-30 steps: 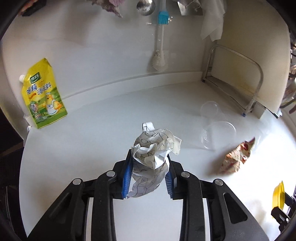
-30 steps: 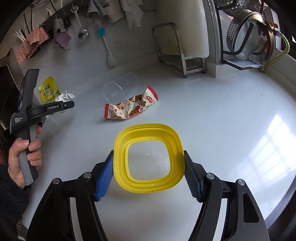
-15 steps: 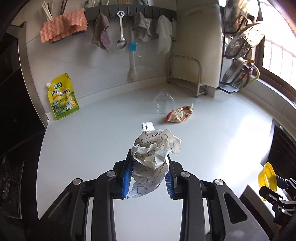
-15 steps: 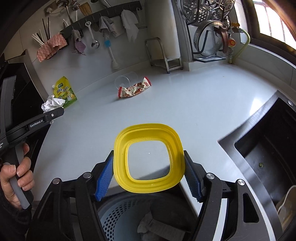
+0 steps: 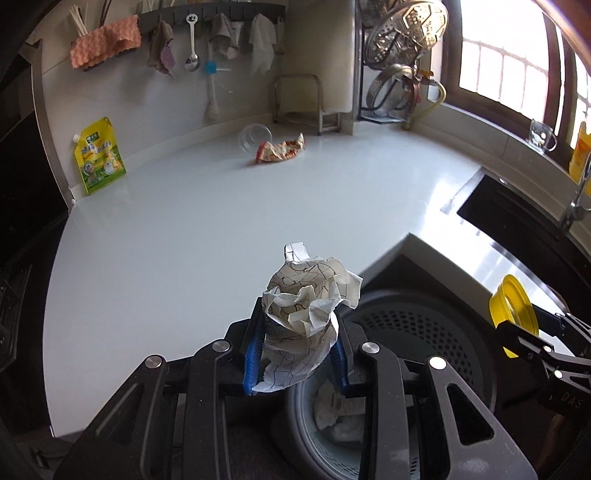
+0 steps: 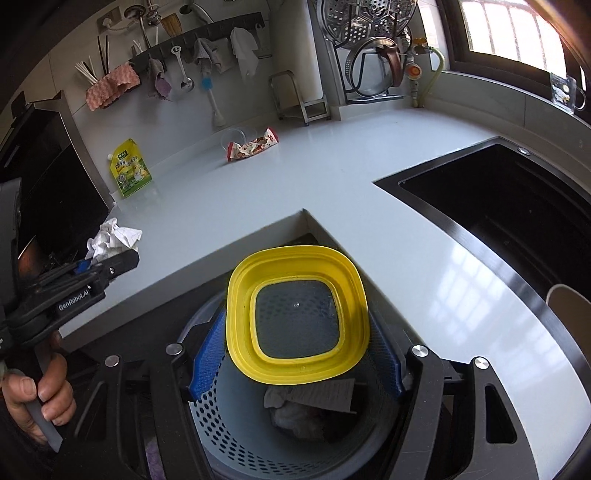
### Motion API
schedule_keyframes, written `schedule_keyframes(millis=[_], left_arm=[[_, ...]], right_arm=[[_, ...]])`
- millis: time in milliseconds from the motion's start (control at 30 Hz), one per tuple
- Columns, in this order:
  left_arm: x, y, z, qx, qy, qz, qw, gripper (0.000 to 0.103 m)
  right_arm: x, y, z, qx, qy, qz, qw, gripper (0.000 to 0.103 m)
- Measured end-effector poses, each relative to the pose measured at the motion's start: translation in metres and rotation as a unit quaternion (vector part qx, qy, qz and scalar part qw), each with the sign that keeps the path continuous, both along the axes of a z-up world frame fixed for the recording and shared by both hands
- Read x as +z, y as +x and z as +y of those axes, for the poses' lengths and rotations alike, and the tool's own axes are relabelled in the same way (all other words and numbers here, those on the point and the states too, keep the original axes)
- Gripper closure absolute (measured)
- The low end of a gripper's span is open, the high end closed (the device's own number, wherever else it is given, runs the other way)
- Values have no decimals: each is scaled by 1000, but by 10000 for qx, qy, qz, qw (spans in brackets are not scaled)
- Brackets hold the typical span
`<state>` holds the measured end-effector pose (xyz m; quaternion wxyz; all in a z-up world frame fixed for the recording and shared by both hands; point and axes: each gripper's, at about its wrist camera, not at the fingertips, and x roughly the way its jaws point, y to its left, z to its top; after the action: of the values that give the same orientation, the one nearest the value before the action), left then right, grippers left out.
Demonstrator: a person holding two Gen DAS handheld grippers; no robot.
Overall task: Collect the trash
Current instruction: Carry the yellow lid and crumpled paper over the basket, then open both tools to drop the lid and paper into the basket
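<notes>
Upper left of my left view, I note a yellow pouch (image 5: 99,155) leaning on the backsplash beside a dark appliance (image 5: 22,177). Along the top, a rail (image 5: 210,9) carries a pink cloth (image 5: 105,45), a ladle (image 5: 192,44) and a blue-headed brush (image 5: 211,88). At right I record a dish rack (image 5: 400,62), a black sink (image 5: 517,218) and a glass mug (image 5: 540,136) on the sill.

I count two grippers: left gripper (image 5: 295,354), right gripper (image 6: 295,358). One crumpled paper ball (image 5: 308,314). One yellow lid (image 6: 297,314). One perforated grey bin (image 6: 236,435). On counter (image 5: 184,229): one clear cup (image 5: 254,136), one snack wrapper (image 5: 280,151), one yellow pouch (image 5: 99,157). One sink (image 6: 509,206).
</notes>
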<state>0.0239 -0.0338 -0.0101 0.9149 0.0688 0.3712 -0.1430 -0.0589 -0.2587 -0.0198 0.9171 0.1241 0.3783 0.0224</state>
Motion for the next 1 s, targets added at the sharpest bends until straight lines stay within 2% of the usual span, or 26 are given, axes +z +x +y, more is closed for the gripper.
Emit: schedule_keyframes(millis=[233,533,1000], left_arm=[[-36,-24,-17,-121,-93,402,9991,72],[-73,-37,-29,-164,65,718,9973,70],[-85,-35,-32,-176,64,928,9955,66]], right_arm=[[-28,-33,2,45,14,247,9997,36],[-54,-37,13,158,9,455,9988,36],[-65,-33,9,175,32,527,9985,35]])
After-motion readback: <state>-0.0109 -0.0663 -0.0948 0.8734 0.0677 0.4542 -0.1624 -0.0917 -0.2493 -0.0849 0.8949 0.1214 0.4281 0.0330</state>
